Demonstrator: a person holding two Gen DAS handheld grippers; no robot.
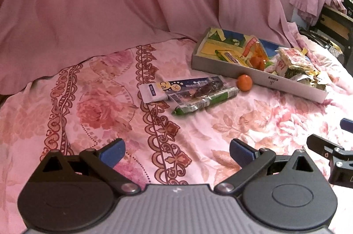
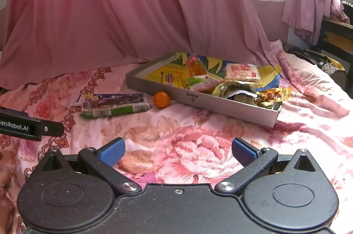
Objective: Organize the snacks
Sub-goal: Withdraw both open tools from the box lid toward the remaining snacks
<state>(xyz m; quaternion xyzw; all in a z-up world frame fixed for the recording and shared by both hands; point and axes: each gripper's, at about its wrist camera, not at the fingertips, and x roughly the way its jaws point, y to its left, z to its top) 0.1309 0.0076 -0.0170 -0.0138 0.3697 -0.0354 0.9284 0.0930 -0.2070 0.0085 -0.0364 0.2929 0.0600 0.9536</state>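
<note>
Our fingers on both tools are spread wide with nothing between them: the left gripper (image 1: 177, 151) and the right gripper (image 2: 178, 151) hang released over the near part of the flowered bedspread (image 1: 94, 106), well short of any snack. Further in, toward the middle of the bed, three things lie loose on the cloth: a green-wrapped stick (image 1: 205, 101) nearest us, a dark blue packet (image 1: 181, 88) lying against its far side with a white end pointing toward the bed's left edge, and a small orange fruit (image 1: 244, 82) just beside the near wall of the grey box (image 1: 253, 76). The box sits toward the far right of the bed and already holds a heap of wrapped snacks, piled thickest at its right end, with one gold wrapper (image 2: 273, 96) spilling over that corner. We judge the work in hand to be gathering the loose items into the box. To do it well we would take the stick first, closing across its narrow width near the middle so it stays level, and drop it in the emptier left half. The fruit looks likely to roll, so we should come straight down over it.
</note>
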